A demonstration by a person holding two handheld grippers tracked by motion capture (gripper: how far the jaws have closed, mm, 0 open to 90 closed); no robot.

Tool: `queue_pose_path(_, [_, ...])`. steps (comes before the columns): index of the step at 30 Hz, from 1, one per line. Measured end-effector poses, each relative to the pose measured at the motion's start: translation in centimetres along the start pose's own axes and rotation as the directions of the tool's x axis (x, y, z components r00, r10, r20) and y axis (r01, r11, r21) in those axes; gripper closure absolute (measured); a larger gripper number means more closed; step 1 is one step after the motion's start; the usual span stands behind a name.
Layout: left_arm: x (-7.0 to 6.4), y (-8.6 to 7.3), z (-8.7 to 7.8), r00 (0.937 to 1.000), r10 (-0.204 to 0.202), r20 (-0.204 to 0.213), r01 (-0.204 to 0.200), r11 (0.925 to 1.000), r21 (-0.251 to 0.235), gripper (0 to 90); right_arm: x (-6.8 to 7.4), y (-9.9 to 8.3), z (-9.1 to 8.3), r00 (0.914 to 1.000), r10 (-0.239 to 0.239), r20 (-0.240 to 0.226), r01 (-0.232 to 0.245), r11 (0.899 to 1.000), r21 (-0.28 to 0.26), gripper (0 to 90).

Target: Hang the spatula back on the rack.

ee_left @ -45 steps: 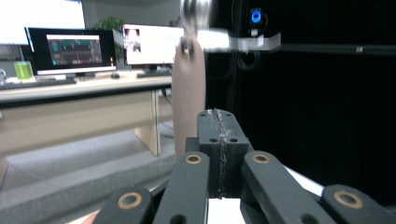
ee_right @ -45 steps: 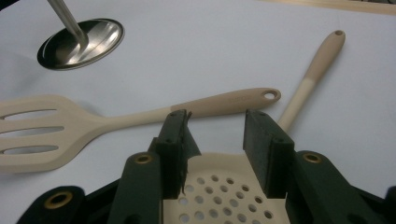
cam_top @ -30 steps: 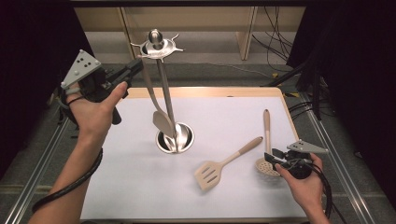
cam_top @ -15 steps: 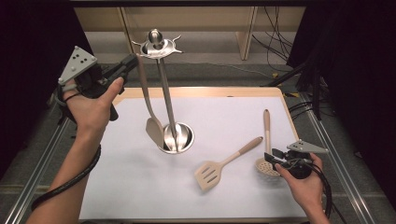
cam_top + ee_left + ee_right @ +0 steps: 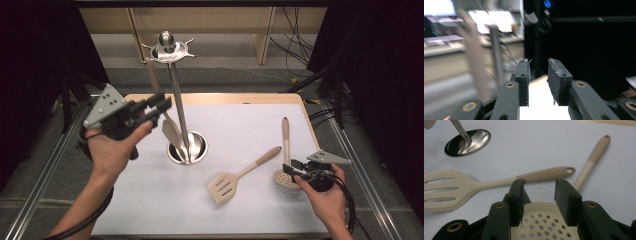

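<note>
Beside the steel utensil stand [image 5: 172, 90], the left gripper [image 5: 159, 106] hangs raised with its jaws apart and empty, close to the spatula [image 5: 171, 131] hanging from the stand's top ring. Low at the worktop's [image 5: 150, 200] right, the right gripper [image 5: 291, 167] rests with jaws open over the skimmer's [image 5: 544, 220] perforated head; a slotted turner [image 5: 240, 174] lies just beside it. To hang the skimmer well, I would grip its handle rather than the head and keep the hanging hole free. Both hands hold their grippers pointing inward, the left wrist cocked upward.
</note>
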State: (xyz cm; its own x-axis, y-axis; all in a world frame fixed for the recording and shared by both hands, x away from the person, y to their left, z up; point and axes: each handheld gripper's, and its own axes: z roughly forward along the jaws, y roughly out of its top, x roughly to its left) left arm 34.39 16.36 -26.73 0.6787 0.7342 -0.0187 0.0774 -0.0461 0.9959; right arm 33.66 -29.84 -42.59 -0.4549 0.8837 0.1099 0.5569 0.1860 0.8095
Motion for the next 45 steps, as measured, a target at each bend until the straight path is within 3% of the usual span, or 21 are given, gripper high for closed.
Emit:
queue_pose_path(1, [-0.3, -0.9, 0.2, 0.9998, -0.009, 0.017, 0.009, 0.9994, 0.033, 65.9, 0.0, 0.0, 0.0, 1.0000, -0.001, 0.000, 0.001, 1.000, 0.000, 60.0])
queue_pose_path(2, [-0.7, -2.6, 0.6, 0.9988, -0.016, 0.047, 0.011, 0.9940, 0.109, 62.9, 0.0, 0.0, 0.0, 1.0000, -0.003, 0.003, 0.003, 1.000, 0.001, 59.9])
queue_pose_path(4, [-0.9, -3.5, 0.9, 0.9982, -0.017, 0.058, 0.009, 0.9890, 0.148, 62.1, 0.0, 0.0, 0.0, 1.0000, -0.004, 0.004, 0.004, 1.000, 0.001, 59.8])
queue_pose_path(7, [-1.4, -6.1, 1.9, 0.9946, -0.053, 0.089, 0.029, 0.9671, 0.253, 58.4, 0.3, -0.1, 0.2, 0.9995, 0.029, -0.010, -0.029, 1.000, -0.003, 59.7])
queue_pose_path(8, [-1.7, -7.6, 2.5, 0.9918, -0.076, 0.103, 0.041, 0.9508, 0.307, 57.5, 0.3, -0.1, 0.2, 0.9995, 0.029, -0.010, -0.029, 1.000, -0.003, 59.7])
queue_pose_path(10, [-1.8, -8.3, 2.9, 0.9893, -0.086, 0.118, 0.043, 0.9442, 0.327, 56.7, 0.3, -0.1, 0.2, 0.9995, 0.029, -0.009, -0.029, 1.000, -0.002, 59.6])
queue_pose_path(13, [-2.3, -10.1, 3.9, 0.9848, -0.112, 0.133, 0.051, 0.9181, 0.393, 55.0, 0.4, -0.1, 0.1, 0.9992, 0.039, -0.008, -0.039, 0.999, 0.022, 59.5])
queue_pose_path(14, [-2.9, -11.3, 4.5, 0.9799, -0.132, 0.149, 0.054, 0.8955, 0.442, 54.6, 0.4, 0.0, 0.1, 0.9993, 0.038, -0.005, -0.038, 0.999, 0.024, 59.4])
queue_pose_path(16, [-3.4, -12.3, 5.2, 0.9730, -0.142, 0.182, 0.036, 0.8732, 0.486, 53.3, 0.4, -0.1, 0.2, 0.9991, 0.041, -0.014, -0.040, 0.999, 0.012, 59.3])
queue_pose_path(17, [-3.4, -12.3, 5.2, 0.9730, -0.142, 0.182, 0.036, 0.8732, 0.486, 53.1, 0.4, -0.1, 0.2, 0.9991, 0.041, -0.014, -0.040, 0.999, 0.012, 59.3])
queue_pose_path(20, [-3.9, -13.3, 5.9, 0.9677, -0.157, 0.197, 0.029, 0.8463, 0.532, 51.4, 0.3, -0.1, 0.1, 0.9995, 0.030, -0.001, -0.030, 0.999, 0.021, 59.2])
queue_pose_path(24, [-4.2, -14.5, 6.8, 0.9633, -0.194, 0.185, 0.047, 0.8017, 0.596, 50.3, 0.4, -0.1, 0.1, 0.9995, 0.031, -0.005, -0.031, 0.999, 0.022, 59.2])
queue_pose_path(27, [-4.3, -15.5, 7.5, 0.9584, -0.205, 0.199, 0.035, 0.7765, 0.629, 49.1, 0.1, 0.0, 0.2, 1.0000, 0.002, -0.007, -0.002, 1.000, 0.013, 59.1])
queue_pose_path(31, [-4.6, -15.8, 7.9, 0.9552, -0.206, 0.213, 0.023, 0.7692, 0.639, 49.2, 0.1, 0.0, 0.2, 1.0000, 0.001, -0.006, -0.001, 1.000, 0.013, 59.0])
queue_pose_path(33, [-4.8, -16.1, 8.2, 0.9531, -0.211, 0.217, 0.019, 0.7557, 0.655, 49.2, 0.1, -0.1, 0.3, 0.9998, 0.003, -0.019, -0.003, 1.000, 0.009, 59.0])
queue_pose_path(34, [-5.0, -16.6, 8.4, 0.9508, -0.229, 0.208, 0.032, 0.7407, 0.671, 49.2, 0.1, -0.1, 0.3, 0.9998, 0.002, -0.019, -0.002, 1.000, 0.011, 58.9])
queue_pose_path(35, [-5.0, -16.8, 8.6, 0.9509, -0.229, 0.208, 0.029, 0.7334, 0.679, 49.2, 0.1, -0.1, 0.3, 0.9998, 0.002, -0.019, -0.001, 1.000, 0.011, 58.9])
queue_pose_path(36, [-5.0, -16.8, 8.6, 0.9509, -0.229, 0.208, 0.029, 0.7334, 0.679, 49.2, 0.2, -0.1, 0.3, 0.9997, 0.010, -0.021, -0.009, 1.000, 0.017, 58.8])
queue_pose_path(38, [-5.3, -17.2, 8.8, 0.9469, -0.253, 0.199, 0.048, 0.7219, 0.690, 49.2, 0.2, -0.1, 0.3, 0.9997, 0.008, -0.021, -0.008, 1.000, 0.017, 58.7])
queue_pose_path(42, [-5.5, -17.8, 9.1, 0.9493, -0.243, 0.200, 0.032, 0.7077, 0.706, 49.3, 0.0, -0.1, 0.3, 0.9998, 0.002, -0.018, -0.001, 1.000, 0.010, 58.6])
queue_pose_path(45, [-5.6, -18.2, 9.5, 0.9419, -0.275, 0.193, 0.060, 0.7016, 0.710, 49.5, 0.4, -0.1, 0.2, 0.9995, 0.030, -0.004, -0.030, 0.999, 0.027, 58.6])
